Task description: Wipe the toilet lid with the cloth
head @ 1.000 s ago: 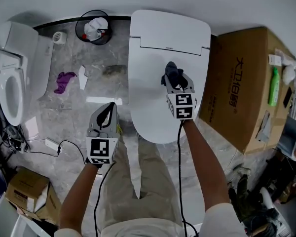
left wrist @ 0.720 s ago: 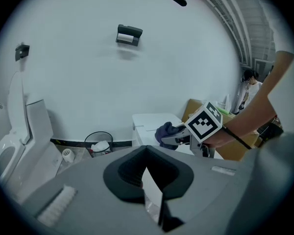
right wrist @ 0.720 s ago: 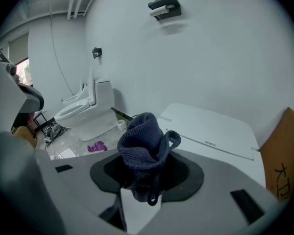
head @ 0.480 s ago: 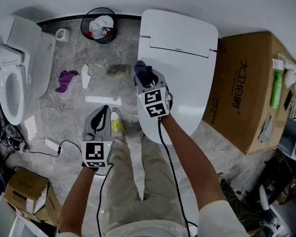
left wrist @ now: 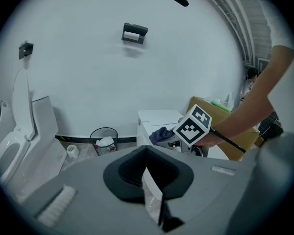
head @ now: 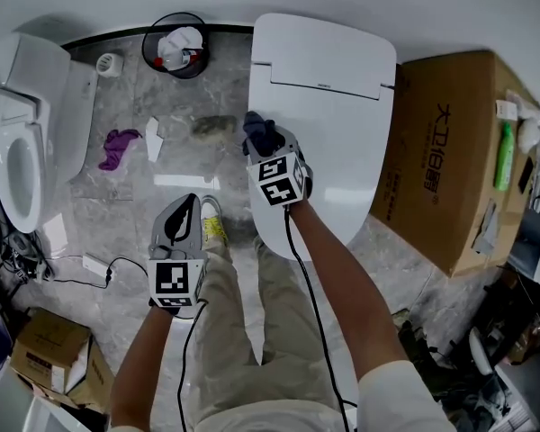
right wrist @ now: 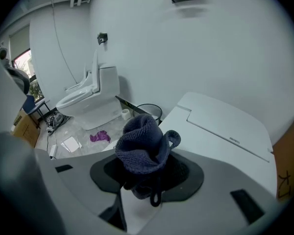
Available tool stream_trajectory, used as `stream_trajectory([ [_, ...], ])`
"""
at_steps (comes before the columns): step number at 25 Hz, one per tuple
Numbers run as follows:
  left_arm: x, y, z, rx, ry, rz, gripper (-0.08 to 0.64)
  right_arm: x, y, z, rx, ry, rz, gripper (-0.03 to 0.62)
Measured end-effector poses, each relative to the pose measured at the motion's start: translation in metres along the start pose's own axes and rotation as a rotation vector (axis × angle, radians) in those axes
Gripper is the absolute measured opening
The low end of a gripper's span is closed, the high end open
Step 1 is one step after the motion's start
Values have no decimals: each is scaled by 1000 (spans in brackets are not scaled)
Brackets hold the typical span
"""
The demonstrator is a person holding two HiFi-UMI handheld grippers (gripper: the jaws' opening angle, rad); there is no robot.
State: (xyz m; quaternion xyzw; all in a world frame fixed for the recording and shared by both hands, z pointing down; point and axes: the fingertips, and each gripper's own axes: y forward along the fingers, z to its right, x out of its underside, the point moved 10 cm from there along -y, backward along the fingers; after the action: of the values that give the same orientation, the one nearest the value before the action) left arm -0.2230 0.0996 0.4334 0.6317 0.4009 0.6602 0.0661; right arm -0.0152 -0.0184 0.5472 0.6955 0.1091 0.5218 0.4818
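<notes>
At far left stands an open toilet (head: 18,151) of glossy white ceramic, with a wire bin (head: 175,48) and a crumpled purple rag (head: 119,144) on the grey marbled floor. The left gripper (head: 193,203) hangs over the floor near the person's foot, its jaws together on nothing, well apart from the work. The right gripper (head: 262,140) is the nearer one. Its jaws are clamped on the cloth (head: 259,131), a dark blue knitted wad bunched into a soft knob, held at the left edge of the toilet lid (head: 333,106). Whether it touches cannot be told. The lid is smooth, hard white plastic. It spreads to the cloth's right, with its long axis running away from the person toward the wall, so the next stroke probably goes rightward. A cardboard box (head: 450,151) flanks it.
</notes>
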Motion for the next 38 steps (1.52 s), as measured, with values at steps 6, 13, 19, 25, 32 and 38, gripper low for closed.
stream_trajectory([
  [6,0,10,18,24,3,-12,0,13,-8,10,4,1,-20,170],
  [13,-3,15,31,48,29,-16,0,25,-17,25,29,35,-30,172],
  [19,-4,17,39,73,32,-21,0,41,-30,44,66,49,-62,173],
  [25,-6,20,44,81,41,-23,0,55,-44,65,114,70,-83,175],
  [32,-7,18,52,92,49,-28,0,71,-57,84,159,94,-111,175],
  [38,-7,18,54,106,66,-37,0,82,-67,100,183,78,-131,178],
])
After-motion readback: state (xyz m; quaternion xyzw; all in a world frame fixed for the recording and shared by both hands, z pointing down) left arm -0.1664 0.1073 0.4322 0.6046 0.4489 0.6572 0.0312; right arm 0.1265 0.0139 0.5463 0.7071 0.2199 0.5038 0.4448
